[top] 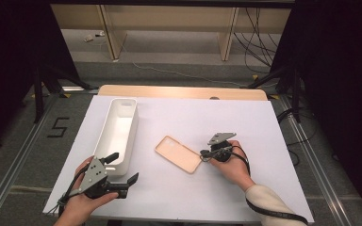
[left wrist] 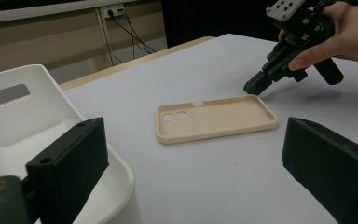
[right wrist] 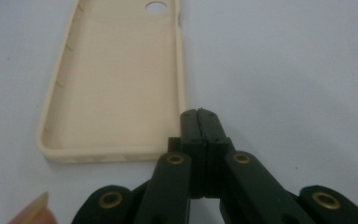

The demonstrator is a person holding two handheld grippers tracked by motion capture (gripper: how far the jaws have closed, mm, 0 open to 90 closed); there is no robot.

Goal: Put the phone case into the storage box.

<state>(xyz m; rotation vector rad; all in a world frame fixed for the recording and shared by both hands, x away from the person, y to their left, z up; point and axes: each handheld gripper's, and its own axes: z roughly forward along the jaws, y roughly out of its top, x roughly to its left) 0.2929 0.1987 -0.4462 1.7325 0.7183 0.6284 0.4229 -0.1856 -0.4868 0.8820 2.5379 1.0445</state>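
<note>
Low right tool [top: 202,154] pressed together beside phone case [top: 178,154], left tool [top: 124,168] apart.

In the right gripper view, the phone case [right wrist: 116,84] ahead and left of the right gripper [right wrist: 199,112] runs off the top edge, its far end blurred. In the left gripper view, the white bin [left wrist: 23,116] is partly hidden behind the left gripper's [left wrist: 191,154] near jaw and cut by the left edge.

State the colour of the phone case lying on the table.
The phone case is a pale peach-beige; the left gripper view shows it best.
</note>
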